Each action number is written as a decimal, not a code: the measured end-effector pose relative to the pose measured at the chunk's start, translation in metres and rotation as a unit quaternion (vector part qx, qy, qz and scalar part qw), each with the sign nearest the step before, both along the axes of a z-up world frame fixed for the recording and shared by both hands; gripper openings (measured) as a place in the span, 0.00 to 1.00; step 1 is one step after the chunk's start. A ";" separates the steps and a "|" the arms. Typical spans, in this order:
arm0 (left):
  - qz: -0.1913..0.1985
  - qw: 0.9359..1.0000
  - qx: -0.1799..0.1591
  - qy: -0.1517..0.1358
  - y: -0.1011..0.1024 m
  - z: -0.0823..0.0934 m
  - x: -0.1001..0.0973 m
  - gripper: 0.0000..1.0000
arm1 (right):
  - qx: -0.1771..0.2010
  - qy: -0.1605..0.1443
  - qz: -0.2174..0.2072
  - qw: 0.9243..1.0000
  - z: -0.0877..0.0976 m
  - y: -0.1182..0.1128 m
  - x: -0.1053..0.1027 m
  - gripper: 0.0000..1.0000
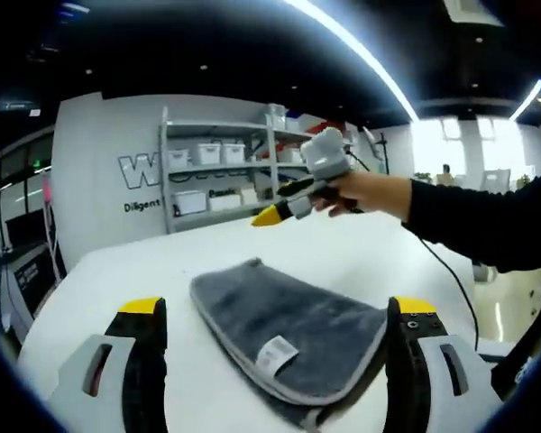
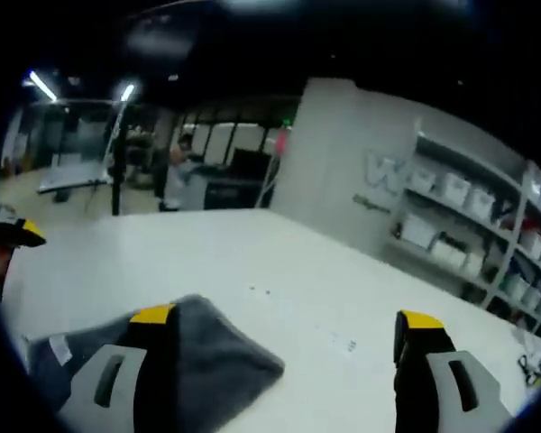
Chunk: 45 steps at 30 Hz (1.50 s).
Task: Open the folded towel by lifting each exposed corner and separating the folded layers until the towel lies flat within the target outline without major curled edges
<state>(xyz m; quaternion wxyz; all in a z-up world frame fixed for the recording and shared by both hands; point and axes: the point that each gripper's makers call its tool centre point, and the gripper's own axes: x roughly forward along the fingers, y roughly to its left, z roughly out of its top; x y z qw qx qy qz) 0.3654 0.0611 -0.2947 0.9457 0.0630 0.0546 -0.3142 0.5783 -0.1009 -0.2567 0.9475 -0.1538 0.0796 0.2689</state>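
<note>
Towel [image 1: 288, 338] layers are still stacked: the grey cloth lies folded on the white tabletop [image 1: 162, 271], between the jaws of the left tool [image 1: 279, 361] in the left gripper view, with its small white label [image 1: 276, 354] showing near the near edge and a rounded fold running along the right side. The left tool is held with jaws wide apart and nothing between them. In the same view the right tool [image 1: 284, 209] is seen held in a hand [image 1: 365, 192] above the far side of the towel, well clear of the cloth; in the right gripper view its jaws are likewise spread and empty — the towel [image 2: 198, 365] sits low at the left there, partly behind the left jaw. No target outline can be made out on the tabletop. For the step in hand, an exposed corner should be chosen — the far pointed corner [image 1: 252, 264] looks free — and only the top layer should be pinched, close to its edge. The lift is best kept low and drawn outward, while the lower layers are pinned by the other tool, so that the stack is not dragged or curled.
</note>
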 end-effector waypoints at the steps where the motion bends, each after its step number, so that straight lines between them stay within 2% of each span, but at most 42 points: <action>1: 0.000 1.000 0.001 -0.001 0.000 0.001 0.000 1.00 | 0.003 -0.003 -0.001 1.000 0.001 -0.002 -0.008 1.00; 5: 0.002 1.000 0.002 -0.005 0.001 0.005 -0.001 1.00 | -0.001 -0.019 -0.007 1.000 0.004 -0.010 -0.025 1.00; 10: 0.006 1.000 0.006 -0.016 0.004 0.014 -0.005 1.00 | 0.013 -0.031 -0.011 0.999 0.004 -0.016 -0.057 1.00; 15: 0.011 1.000 0.010 -0.022 0.010 0.020 -0.006 1.00 | 0.018 -0.025 -0.010 0.999 -0.007 -0.019 -0.081 1.00; 20: 0.012 1.000 0.014 -0.021 0.015 0.021 -0.008 1.00 | 0.024 -0.027 -0.010 0.999 -0.012 -0.021 -0.111 1.00; 28: 0.006 1.000 0.019 -0.020 0.012 0.020 -0.019 1.00 | 0.036 -0.045 -0.011 0.998 -0.004 -0.024 -0.150 1.00; 33: 0.004 1.000 0.023 -0.019 0.011 0.017 -0.027 1.00 | 0.041 -0.050 -0.014 0.998 -0.013 -0.025 -0.176 1.00; 38: 0.007 1.000 0.022 -0.014 0.015 0.013 -0.033 1.00 | 0.038 -0.053 -0.020 0.998 -0.019 -0.027 -0.192 1.00; 45: 0.014 1.000 0.013 -0.003 0.024 0.006 -0.037 1.00 | 0.038 -0.056 -0.024 0.997 -0.015 -0.031 -0.198 1.00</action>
